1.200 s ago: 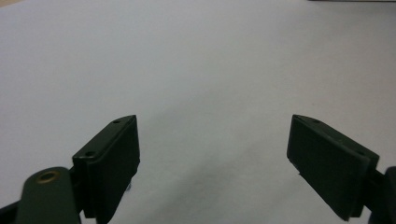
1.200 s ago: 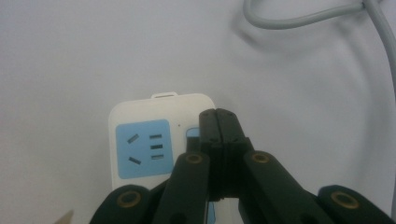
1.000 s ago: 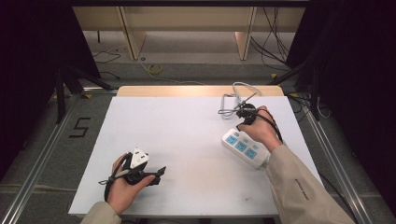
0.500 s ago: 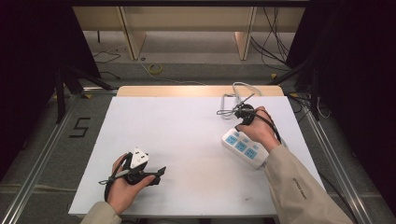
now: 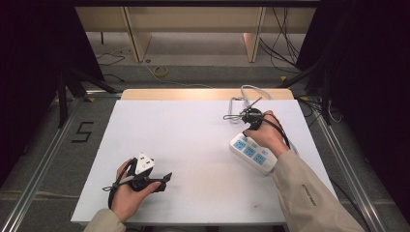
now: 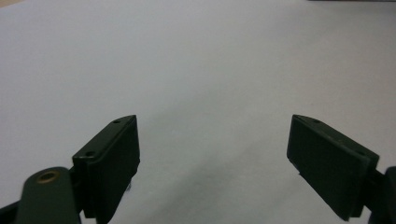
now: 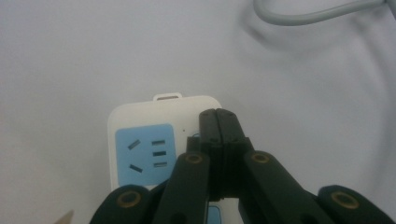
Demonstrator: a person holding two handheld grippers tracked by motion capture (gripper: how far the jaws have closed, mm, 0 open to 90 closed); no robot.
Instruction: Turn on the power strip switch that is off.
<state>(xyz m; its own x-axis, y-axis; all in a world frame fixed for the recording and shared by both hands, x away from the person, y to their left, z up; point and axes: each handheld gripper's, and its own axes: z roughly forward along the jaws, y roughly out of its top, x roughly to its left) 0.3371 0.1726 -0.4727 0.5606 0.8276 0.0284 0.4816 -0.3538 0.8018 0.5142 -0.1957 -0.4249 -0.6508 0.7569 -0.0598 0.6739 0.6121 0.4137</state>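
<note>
A white power strip [image 5: 251, 153] with blue socket faces lies at the table's right; its tabbed end [image 7: 140, 140] sits under my right gripper. My right gripper [image 5: 245, 137] points down at that end, its jaws [image 7: 218, 122] pressed together with nothing between them. Whether the tips touch the strip I cannot tell. The strip's grey-white cable [image 5: 246, 92] loops toward the far edge [image 7: 303, 16]. My left gripper [image 5: 164, 181] rests low over the white table [image 5: 193, 125] at the front left, pointing right. It stands open [image 6: 215, 154] over bare tabletop, holding nothing.
The white tabletop ends in a wooden strip [image 5: 203, 94] at the far edge. On the floor to the left is a black "5" marking [image 5: 82, 131]. Wooden shelving legs [image 5: 138, 43] and loose cables [image 5: 162, 71] lie beyond the table.
</note>
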